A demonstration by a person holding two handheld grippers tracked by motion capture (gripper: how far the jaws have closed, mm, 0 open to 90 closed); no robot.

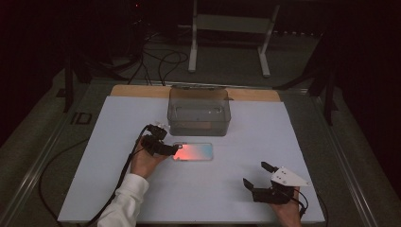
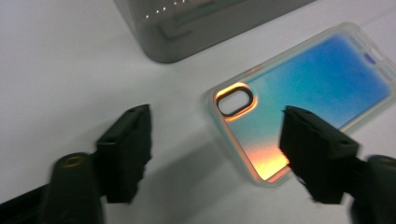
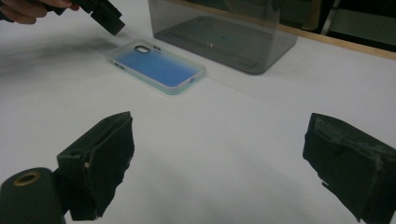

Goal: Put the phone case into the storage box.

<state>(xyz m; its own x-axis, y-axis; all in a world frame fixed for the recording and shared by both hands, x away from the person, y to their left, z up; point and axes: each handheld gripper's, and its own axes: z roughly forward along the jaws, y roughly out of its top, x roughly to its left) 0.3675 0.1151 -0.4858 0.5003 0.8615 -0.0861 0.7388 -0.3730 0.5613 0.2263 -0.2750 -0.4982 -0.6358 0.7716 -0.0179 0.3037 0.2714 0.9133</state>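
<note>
While the white sheet covering the table [image 1: 198,198] takes up most of the scene, we see on it a smoky grey see-through plastic box [image 1: 199,111] standing at the far middle, open at the top. Just near of that box lies a flat iridescent phone case with a clear rim [image 1: 193,152], orange at its left end and blue toward its right, its camera cut-out at the left end.

Our left gripper [image 1: 173,151] sits at the left end of the case. In the left gripper view its jaws stand apart around the orange corner: one pad over bare sheet to the left, the other over the case, neither pressing on it, so nothing is gripped yet. Our right gripper [image 1: 256,174] rests near the right front of the sheet, well apart from the case, jaws wide and empty.

We judge the risks this way: the case lies flat and thin, so closing pads may slide over its rim and push it along the smooth sheet instead of catching it. A pinch on one corner alone could let the case swing or slip out when lifted.

We can read no brand or writing on the case or box.
</note>
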